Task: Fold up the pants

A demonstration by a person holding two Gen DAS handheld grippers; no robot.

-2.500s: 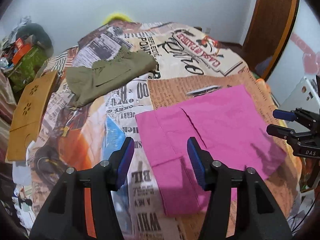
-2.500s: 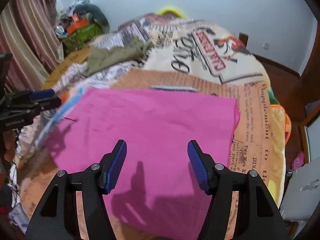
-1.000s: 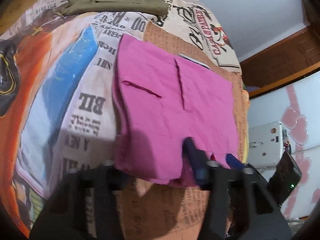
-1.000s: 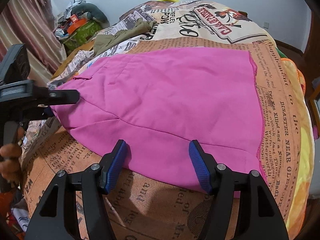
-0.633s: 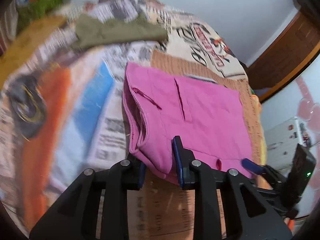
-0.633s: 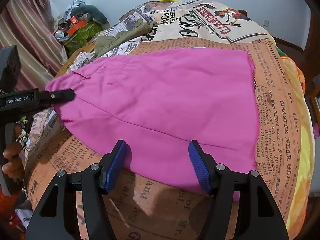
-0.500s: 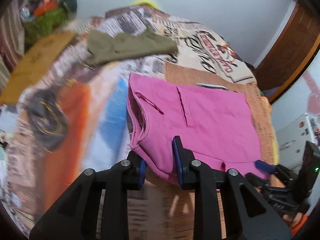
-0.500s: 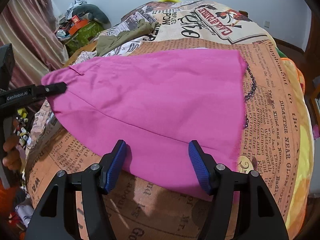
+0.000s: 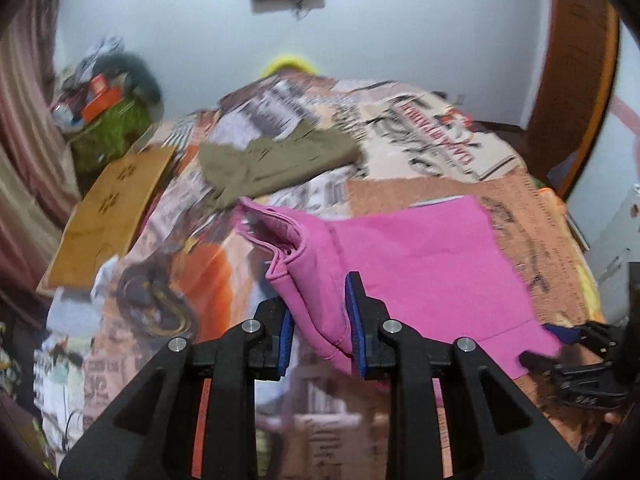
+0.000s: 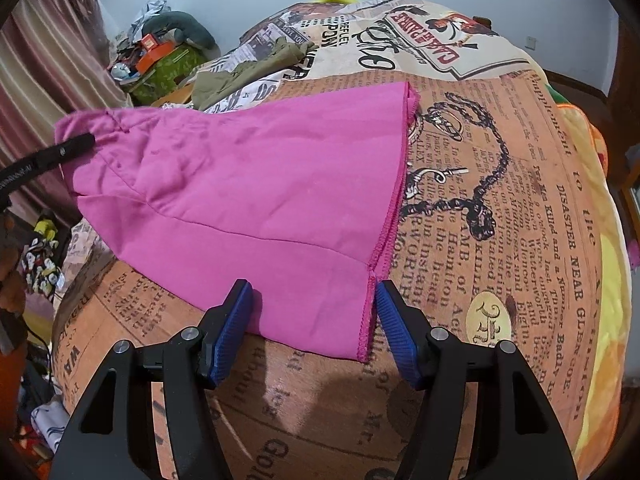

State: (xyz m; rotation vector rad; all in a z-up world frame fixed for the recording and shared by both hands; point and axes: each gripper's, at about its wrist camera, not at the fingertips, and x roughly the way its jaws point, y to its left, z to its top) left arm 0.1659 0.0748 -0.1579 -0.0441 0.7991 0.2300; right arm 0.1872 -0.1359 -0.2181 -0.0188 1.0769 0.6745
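- Left claw [image 9: 320, 320] is pinching the pink pants [image 9: 420, 264] by the waistband, lifting it off the bed [image 10: 500, 200].
- Right claw [image 10: 314, 320] is gaping around the hem corner, gripping nothing; that end risks dragging crooked.

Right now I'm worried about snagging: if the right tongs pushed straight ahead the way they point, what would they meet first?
Probably the near hem of the bright pink fabric pants, which lies between the open right tongs, with the newspaper-print bedspread directly beneath.

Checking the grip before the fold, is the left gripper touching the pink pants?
Touching. In the left wrist view the left gripper has closed on a bunched edge of the pink pants, fabric pinched between both blue pads.
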